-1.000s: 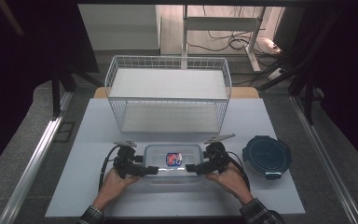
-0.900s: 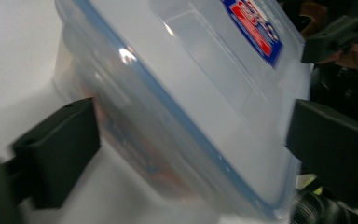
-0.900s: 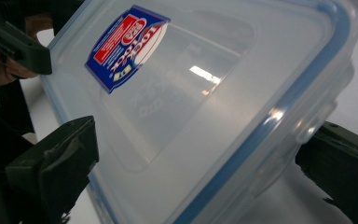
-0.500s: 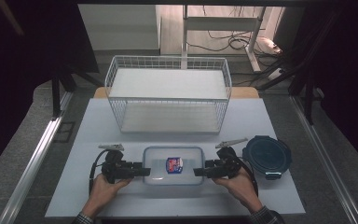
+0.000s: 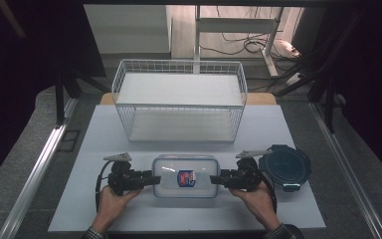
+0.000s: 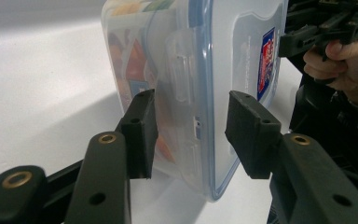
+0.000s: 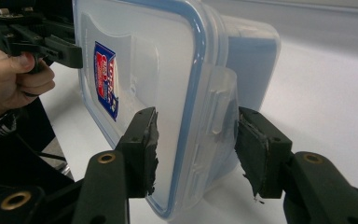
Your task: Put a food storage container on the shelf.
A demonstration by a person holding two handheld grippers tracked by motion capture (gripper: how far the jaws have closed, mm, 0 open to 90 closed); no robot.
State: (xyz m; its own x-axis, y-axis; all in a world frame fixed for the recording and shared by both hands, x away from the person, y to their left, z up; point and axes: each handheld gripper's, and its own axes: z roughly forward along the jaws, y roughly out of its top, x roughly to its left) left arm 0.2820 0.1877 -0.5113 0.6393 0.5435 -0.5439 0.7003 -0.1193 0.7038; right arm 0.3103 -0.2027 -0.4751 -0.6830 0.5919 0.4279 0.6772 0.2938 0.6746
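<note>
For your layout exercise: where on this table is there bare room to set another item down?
Free: the table left of the wire basket, and the strip between basket and clear container. Crowded: the front, where the left gripper and right gripper flank the container, beside the round lid.

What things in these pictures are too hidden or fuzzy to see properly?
- Food inside the clear box: left gripper view, coloured shapes smeared by the cloudy wall.
- Words on the box's sticker: high view, too small to read.
- Box's bottom corner: left gripper view, cut off behind the left claw.
- Whether the right claw presses the latch: right gripper view, the flap hides the pads' faces.
- Inside the dark round tub: high view, lid covers it.
</note>
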